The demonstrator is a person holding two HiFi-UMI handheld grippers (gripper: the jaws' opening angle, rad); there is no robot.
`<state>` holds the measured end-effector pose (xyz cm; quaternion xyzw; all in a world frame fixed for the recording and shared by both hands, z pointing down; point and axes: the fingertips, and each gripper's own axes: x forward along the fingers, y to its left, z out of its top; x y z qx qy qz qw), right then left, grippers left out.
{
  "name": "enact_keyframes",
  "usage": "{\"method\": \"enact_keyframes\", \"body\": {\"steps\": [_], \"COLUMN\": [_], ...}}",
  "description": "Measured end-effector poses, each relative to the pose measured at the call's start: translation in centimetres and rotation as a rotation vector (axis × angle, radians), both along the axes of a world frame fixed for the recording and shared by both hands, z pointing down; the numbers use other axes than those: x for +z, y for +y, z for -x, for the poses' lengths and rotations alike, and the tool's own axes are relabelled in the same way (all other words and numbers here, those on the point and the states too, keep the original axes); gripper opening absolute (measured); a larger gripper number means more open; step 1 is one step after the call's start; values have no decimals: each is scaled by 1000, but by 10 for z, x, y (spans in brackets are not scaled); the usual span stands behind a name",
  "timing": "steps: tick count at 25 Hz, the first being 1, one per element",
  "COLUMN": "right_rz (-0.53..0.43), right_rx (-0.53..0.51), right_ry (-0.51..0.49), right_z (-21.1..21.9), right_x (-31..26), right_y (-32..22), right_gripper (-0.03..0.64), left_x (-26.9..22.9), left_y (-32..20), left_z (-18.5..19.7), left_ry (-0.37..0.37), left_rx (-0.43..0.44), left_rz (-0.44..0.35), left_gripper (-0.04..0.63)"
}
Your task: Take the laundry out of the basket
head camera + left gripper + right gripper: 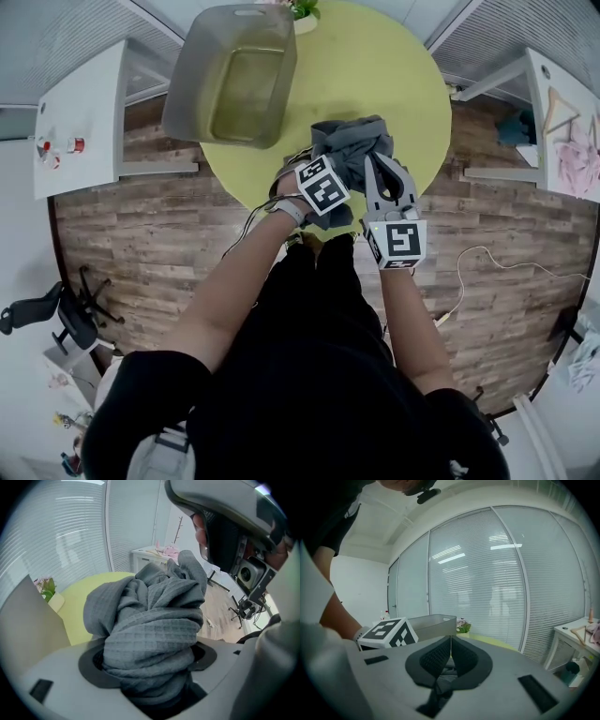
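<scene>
A bunched grey waffle-weave cloth (352,142) hangs over the near edge of the round yellow-green table (375,75). Both grippers are on it. My left gripper (330,167) is shut on a thick wad of the cloth (154,620), which fills the space between its jaws (150,667). My right gripper (380,161) comes in from the right. Its pads meet at the tips (450,644), with a thin fold of grey cloth (445,673) pinched lower down. The grey plastic basket (187,103) stands at the table's far left and looks empty inside.
A small flower pot (302,11) sits at the table's far edge behind the basket. A white shelf (84,112) stands to the left. On the right is a white table (567,131) with a hanger and pink clothes. A cable (487,258) lies on the wooden floor.
</scene>
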<state>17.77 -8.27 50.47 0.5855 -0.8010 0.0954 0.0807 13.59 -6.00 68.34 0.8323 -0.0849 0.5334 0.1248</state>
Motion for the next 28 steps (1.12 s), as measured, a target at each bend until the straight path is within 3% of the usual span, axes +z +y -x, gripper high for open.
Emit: {"method": "enact_keyframes", "body": {"steps": [13,28], "right_rz": [70,114], "right_rx": [7,2], "right_ry": [13,21], "right_z": [-27,-34], "right_x": [40,62], "right_y": [-17,0], "right_gripper": [23,23], "left_x": [62,98], "left_y": [-14,1], "left_z": [-20,-26], "left_ry": [-31,-84], "left_rx": [-66,-91], "left_rz": [46,56], "left_gripper": [390,405]}}
